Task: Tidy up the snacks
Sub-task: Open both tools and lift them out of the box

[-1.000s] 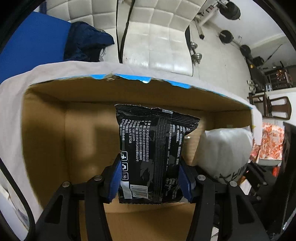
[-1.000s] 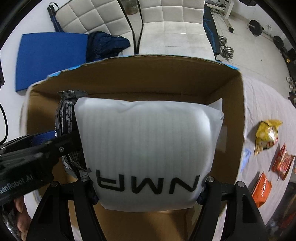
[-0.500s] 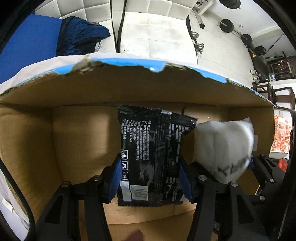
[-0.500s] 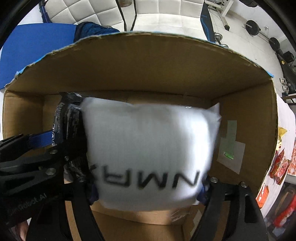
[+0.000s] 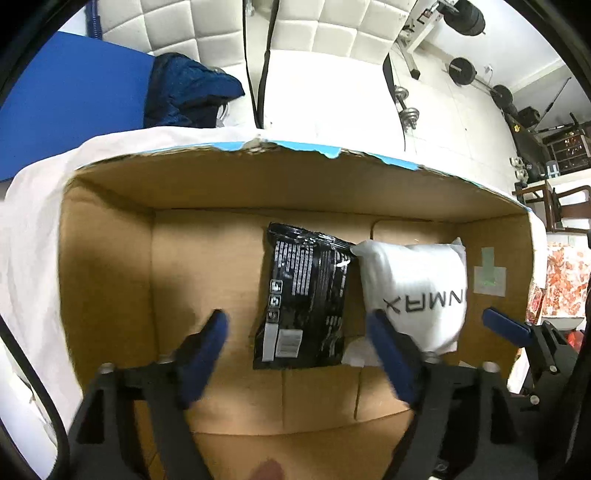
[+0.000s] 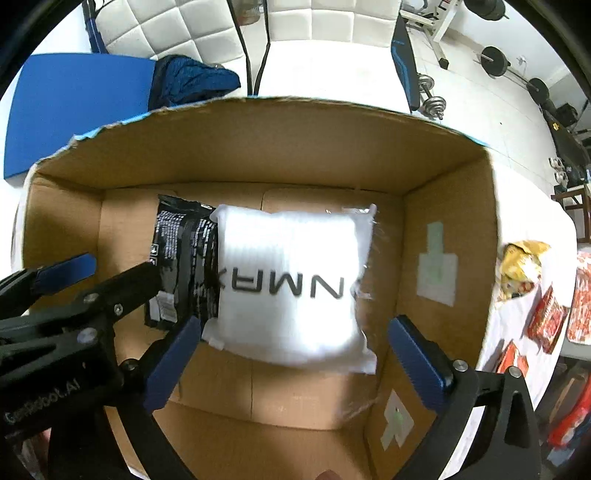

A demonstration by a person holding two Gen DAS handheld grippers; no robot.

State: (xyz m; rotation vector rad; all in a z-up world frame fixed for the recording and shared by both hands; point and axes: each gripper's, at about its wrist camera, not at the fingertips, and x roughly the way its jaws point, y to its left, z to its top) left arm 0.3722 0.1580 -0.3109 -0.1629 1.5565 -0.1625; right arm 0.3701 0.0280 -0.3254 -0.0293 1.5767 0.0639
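Observation:
A black snack packet [image 5: 308, 299] [image 6: 183, 258] lies flat on the floor of an open cardboard box [image 5: 110, 280] [image 6: 443, 206]. Beside it on the right lies a white padded pouch [image 5: 417, 291] [image 6: 291, 288] with black letters, its edge over the packet's side. My left gripper [image 5: 297, 332] hangs above the packet, jaws opening, blue pads clear of it. My right gripper [image 6: 295, 332] hangs above the pouch, jaws opening wide, pads not touching it. The left gripper's black frame [image 6: 74, 314] crosses the left of the right wrist view.
The box stands on a white cloth [image 5: 33, 236]. Several red and yellow snack bags [image 6: 524, 269] lie on the cloth right of the box. Behind stand white quilted cushions [image 5: 314, 33], a blue mat [image 5: 74, 96], a dark blue garment [image 5: 188, 92] and dumbbells [image 5: 406, 110].
Both grippers have let go: the black packet and the white pouch dropped from between the pads onto the box floor. Both pairs of jaws have spread, and both grippers have drawn up a little.

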